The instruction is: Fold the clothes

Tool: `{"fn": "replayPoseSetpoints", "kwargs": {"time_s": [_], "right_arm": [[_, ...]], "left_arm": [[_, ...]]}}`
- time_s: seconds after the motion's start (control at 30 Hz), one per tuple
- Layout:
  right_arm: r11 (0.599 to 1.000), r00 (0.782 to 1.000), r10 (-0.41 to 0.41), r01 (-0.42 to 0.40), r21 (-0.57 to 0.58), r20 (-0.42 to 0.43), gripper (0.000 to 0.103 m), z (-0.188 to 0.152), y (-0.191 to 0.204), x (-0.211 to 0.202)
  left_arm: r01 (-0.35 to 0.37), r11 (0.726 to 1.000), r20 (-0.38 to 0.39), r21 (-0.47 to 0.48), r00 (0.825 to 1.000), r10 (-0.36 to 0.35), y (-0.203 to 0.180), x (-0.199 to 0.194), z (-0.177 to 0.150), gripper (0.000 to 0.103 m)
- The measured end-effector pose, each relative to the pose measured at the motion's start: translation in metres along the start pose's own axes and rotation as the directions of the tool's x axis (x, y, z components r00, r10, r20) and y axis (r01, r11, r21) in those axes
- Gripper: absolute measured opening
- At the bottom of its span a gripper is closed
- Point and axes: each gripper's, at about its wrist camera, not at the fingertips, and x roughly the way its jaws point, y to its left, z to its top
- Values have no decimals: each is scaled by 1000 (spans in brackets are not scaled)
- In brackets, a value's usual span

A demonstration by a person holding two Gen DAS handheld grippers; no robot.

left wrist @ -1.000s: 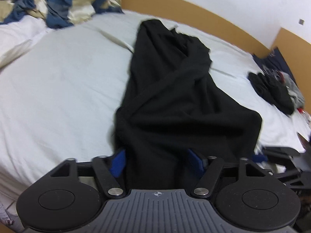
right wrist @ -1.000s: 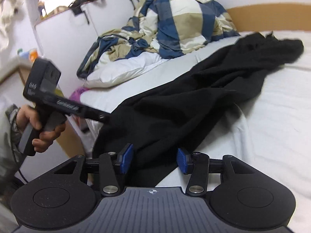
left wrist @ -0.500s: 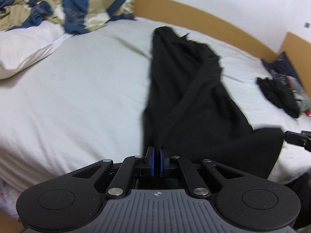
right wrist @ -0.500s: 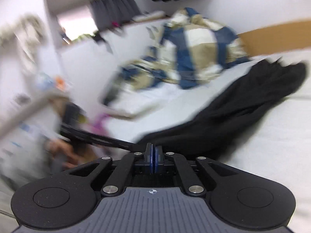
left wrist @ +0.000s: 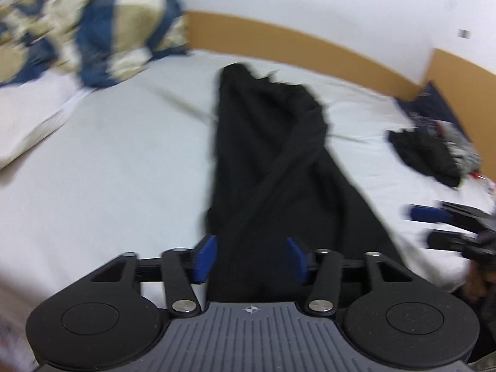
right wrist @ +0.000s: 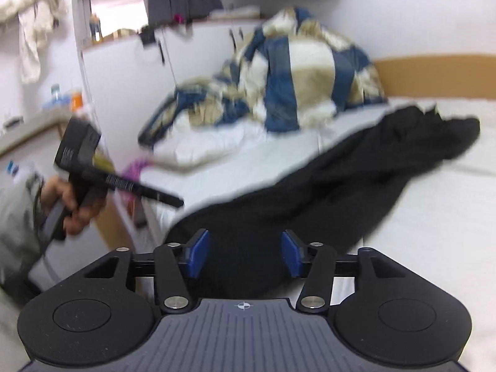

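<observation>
A long black garment (left wrist: 272, 161) lies lengthwise on the white bed sheet (left wrist: 108, 170), bunched and twisted down its middle. Its near end runs between the blue pads of my left gripper (left wrist: 251, 259), whose jaws are opening and stand clear of the cloth. In the right wrist view the same garment (right wrist: 356, 186) stretches away to the right, and its near corner lies between the parted pads of my right gripper (right wrist: 245, 255), also opening. The right gripper (left wrist: 434, 226) shows blurred at the right edge. A hand (right wrist: 74, 207) holds the left gripper (right wrist: 176, 201) at the left.
A blue, beige and white checked duvet (left wrist: 93, 31) is heaped at the bed's head over a white pillow (left wrist: 31, 117). A small pile of dark clothes (left wrist: 427, 152) lies at the far right. A wooden frame (left wrist: 310, 46) borders the bed. White cabinets (right wrist: 124, 77) stand beyond it.
Half a second ago both grippers were pinched shut on the garment's near edge. Now both sets of pads stand apart with the cloth loose between them. Both hands have risen slightly.
</observation>
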Motion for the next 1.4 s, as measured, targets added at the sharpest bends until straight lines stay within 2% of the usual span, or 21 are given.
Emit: {"fn": "replayPoseSetpoints", "kwargs": {"time_s": [0.07, 0.1, 0.13, 0.17, 0.27, 0.3, 0.4, 0.47, 0.53, 0.67, 0.83, 1.0, 1.03, 1.07, 1.1, 1.13, 1.17, 1.2, 1.27, 1.33, 1.4], "right_arm": [[999, 998, -28, 30, 28, -57, 60, 0, -8, 26], [999, 994, -45, 48, 26, -99, 60, -4, -10, 35], [998, 988, -62, 65, 21, -140, 60, -8, -12, 43], [996, 981, -78, 82, 15, -180, 57, -12, -14, 50], [995, 988, -83, 89, 47, -127, 59, 1, -26, 25], [993, 992, -89, 96, 73, -92, 63, 11, -35, 14], [968, 980, -196, 196, 159, -15, 72, 51, -77, -4], [930, 957, -288, 278, 240, 7, 73, 79, -113, -6], [876, 941, -338, 313, 366, 4, 73, 102, -155, -3], [712, 928, -370, 311, 629, -39, 75, 129, -245, 14], [601, 903, -421, 352, 717, -91, 75, 147, -327, 56], [548, 867, -441, 465, 695, -232, 71, 145, -380, 113], [567, 867, -448, 464, 680, -218, 70, 146, -380, 119], [580, 873, -434, 460, 672, -223, 55, 145, -381, 123], [591, 878, -418, 457, 665, -232, 22, 144, -383, 126], [596, 885, -398, 449, 666, -240, 16, 142, -384, 129], [615, 891, -394, 438, 656, -225, 11, 144, -384, 129], [646, 892, -406, 435, 627, -200, 9, 150, -379, 126], [706, 891, -430, 432, 561, -145, 9, 164, -367, 121], [761, 881, -460, 457, 460, -115, 9, 187, -349, 122], [790, 852, -512, 518, 327, -113, 9, 213, -327, 133]], "left_arm": [[15, 999, -35, 33, 999, -14, -8, 25, -2, 63], [-19, 998, -68, 52, 997, 23, -12, 36, -5, 62], [-54, 997, -103, 60, 993, 60, -11, 47, -8, 54], [-64, 996, -110, 61, 991, 70, -9, 51, -11, 54], [-65, 996, -92, 62, 993, 70, -12, 43, 0, 54], [-69, 993, -58, 97, 995, 75, -18, 41, 8, 57], [-79, 978, 42, 195, 996, 72, -38, 42, 34, 78], [-50, 975, 67, 217, 997, 36, -48, 61, 49, 79], [-14, 975, 75, 223, 997, -3, -56, 84, 63, 79], [46, 986, 81, 158, 995, -60, -59, 131, 73, 78], [18, 988, 103, 155, 994, -34, -55, 176, 71, 78], [-43, 982, 46, 186, 998, 35, -52, 187, 68, 75], [-53, 979, 47, 195, 998, 45, -52, 183, 67, 65], [-55, 981, 42, 184, 998, 48, -50, 180, 67, 54], [-48, 984, 27, 170, 999, 44, -48, 183, 68, 28], [-18, 986, 7, 166, 1000, 17, -47, 187, 69, 10], [5, 987, -7, 162, 1000, -4, -46, 190, 70, 9], [-10, 988, 10, 156, 1000, 8, -45, 184, 70, 8], [-42, 984, 85, 171, 996, 28, -51, 172, 75, 8], [-35, 985, 127, 168, 992, 13, -53, 162, 80, 8], [-28, 989, 128, 147, 992, 9, -48, 163, 82, 8]]}}
